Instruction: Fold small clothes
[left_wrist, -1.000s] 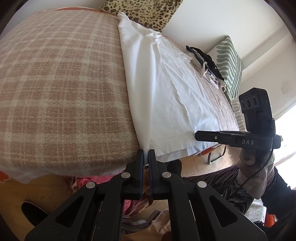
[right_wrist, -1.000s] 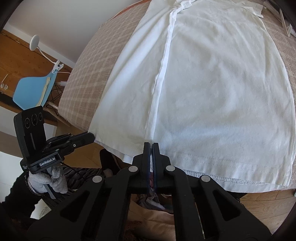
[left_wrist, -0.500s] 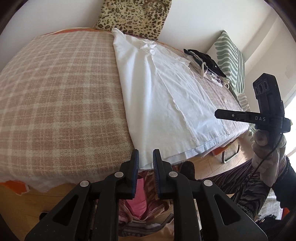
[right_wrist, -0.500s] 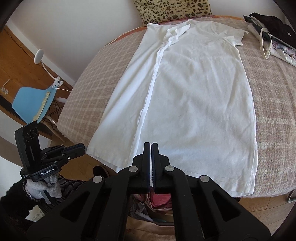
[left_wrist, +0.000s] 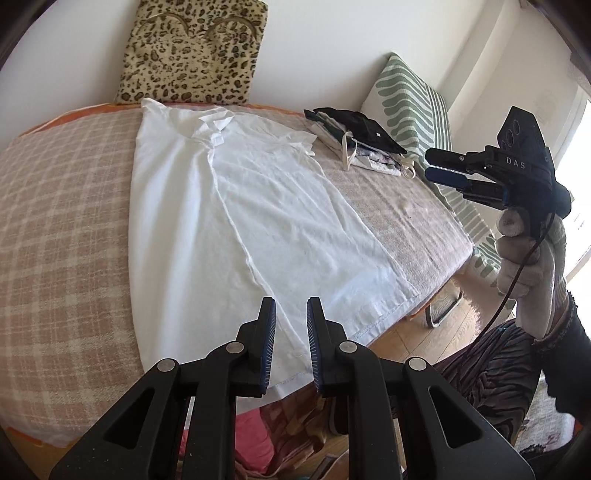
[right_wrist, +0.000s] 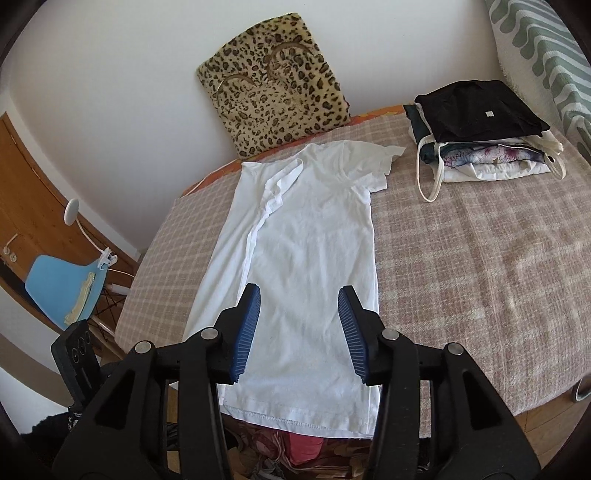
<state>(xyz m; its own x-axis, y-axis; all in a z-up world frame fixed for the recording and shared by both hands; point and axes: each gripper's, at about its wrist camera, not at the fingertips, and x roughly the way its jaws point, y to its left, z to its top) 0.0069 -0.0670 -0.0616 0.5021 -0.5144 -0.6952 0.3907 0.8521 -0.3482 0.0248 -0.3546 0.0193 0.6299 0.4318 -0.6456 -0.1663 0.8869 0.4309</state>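
A white T-shirt lies flat on the plaid bed cover, one long side folded over toward its middle, its hem hanging slightly over the near edge; it also shows in the right wrist view. My left gripper is open and empty, raised above the hem. My right gripper is wide open and empty above the shirt's lower half; it also shows in the left wrist view, off the bed's right side.
A stack of folded clothes with a black garment on top sits at the bed's far right. A leopard-print cushion leans on the wall. A green striped pillow stands at right. A blue chair stands left of the bed.
Both grippers have opened, released the shirt's hem and pulled back and up from the bed. The shirt now lies flat.
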